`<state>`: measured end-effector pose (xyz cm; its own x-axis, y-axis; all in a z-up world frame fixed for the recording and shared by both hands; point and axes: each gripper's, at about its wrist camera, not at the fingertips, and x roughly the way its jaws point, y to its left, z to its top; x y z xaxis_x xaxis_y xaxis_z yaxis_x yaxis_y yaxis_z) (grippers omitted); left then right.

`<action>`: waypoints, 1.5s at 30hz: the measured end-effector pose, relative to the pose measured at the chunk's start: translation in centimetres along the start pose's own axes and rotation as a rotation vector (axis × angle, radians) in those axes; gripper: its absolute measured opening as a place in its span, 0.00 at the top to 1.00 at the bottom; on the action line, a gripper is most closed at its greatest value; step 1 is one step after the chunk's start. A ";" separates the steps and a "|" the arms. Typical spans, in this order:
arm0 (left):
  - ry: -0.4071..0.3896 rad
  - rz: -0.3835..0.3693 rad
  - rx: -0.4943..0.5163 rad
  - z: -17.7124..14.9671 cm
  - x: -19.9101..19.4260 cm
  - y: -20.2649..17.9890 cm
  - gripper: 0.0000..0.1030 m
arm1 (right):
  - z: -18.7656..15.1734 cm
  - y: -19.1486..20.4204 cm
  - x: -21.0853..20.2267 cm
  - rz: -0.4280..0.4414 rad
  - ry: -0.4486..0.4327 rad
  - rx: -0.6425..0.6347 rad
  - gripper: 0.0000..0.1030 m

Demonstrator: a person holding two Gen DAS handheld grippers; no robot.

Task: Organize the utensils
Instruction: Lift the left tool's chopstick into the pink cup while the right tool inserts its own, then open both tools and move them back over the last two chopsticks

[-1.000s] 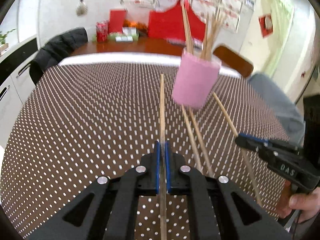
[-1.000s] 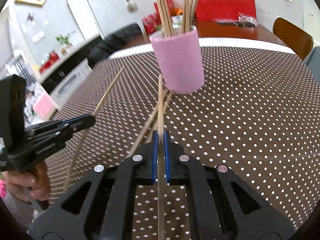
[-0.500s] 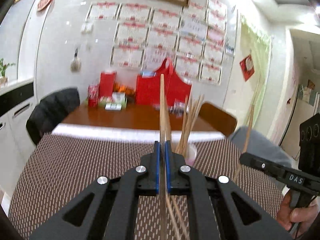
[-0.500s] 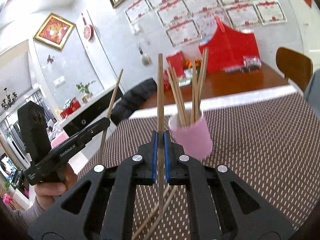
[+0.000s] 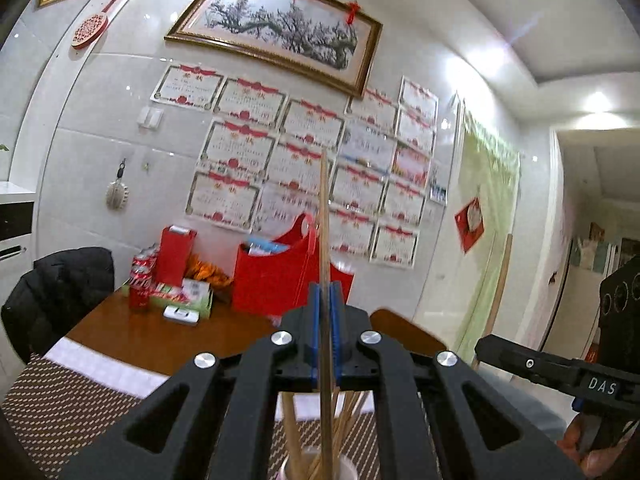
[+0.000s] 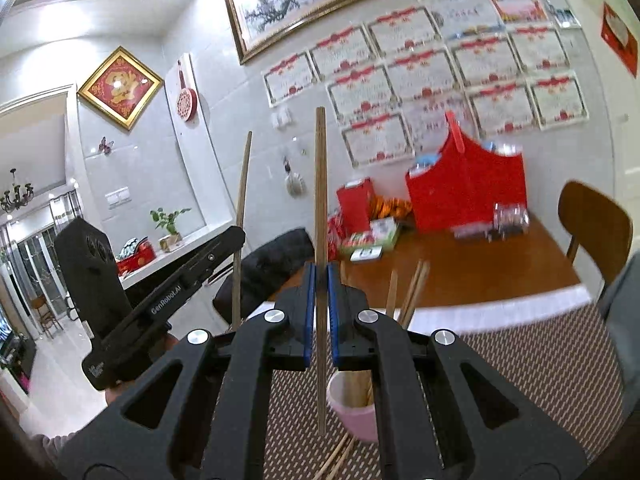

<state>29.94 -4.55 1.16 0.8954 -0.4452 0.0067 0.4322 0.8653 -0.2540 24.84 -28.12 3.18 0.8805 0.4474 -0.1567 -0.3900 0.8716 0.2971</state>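
Here, each hand-held gripper is clamping 1 upright wooden chopstick: the left gripper [image 5: 326,336] is holding its chopstick [image 5: 325,208] directly over the pink cup [image 6: 354,414] of chopsticks on the dotted tablecloth [image 6: 560,360], while the right gripper [image 6: 319,312] is holding its chopstick [image 6: 320,184] just beside the cup's rim. Seemingly the insertion step is underway; next, each stick needs lowering into the cup before the jaws are releasing, and 2 or so loose chopsticks [image 6: 338,454] are lying at the cup's base awaiting pickup.

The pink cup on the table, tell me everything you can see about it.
The pink cup is a small round holder, matte, material unclear. It stands on the dotted brown tablecloth, partly hidden behind the right gripper. Several wooden chopsticks stand inside, leaning outward. More chopsticks lie on the cloth by its base. The left wrist view looks down onto its pale rim.
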 end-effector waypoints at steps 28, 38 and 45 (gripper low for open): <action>0.053 -0.005 -0.015 -7.4 7.5 1.2 0.95 | -0.7 -4.1 7.6 -0.068 0.095 -0.009 0.94; 0.072 0.049 0.034 -7.5 3.6 1.8 0.24 | -2.6 -6.0 3.8 -0.072 0.031 0.107 0.15; 0.111 0.123 0.107 -5.0 0.0 0.6 0.17 | -2.5 -5.9 0.7 -0.159 0.004 0.134 0.06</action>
<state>29.63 -5.15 -3.82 0.9273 -0.3524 -0.1261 0.3347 0.9316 -0.1419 27.04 -32.43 -1.04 0.9267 0.3079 -0.2154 -0.2070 0.8968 0.3911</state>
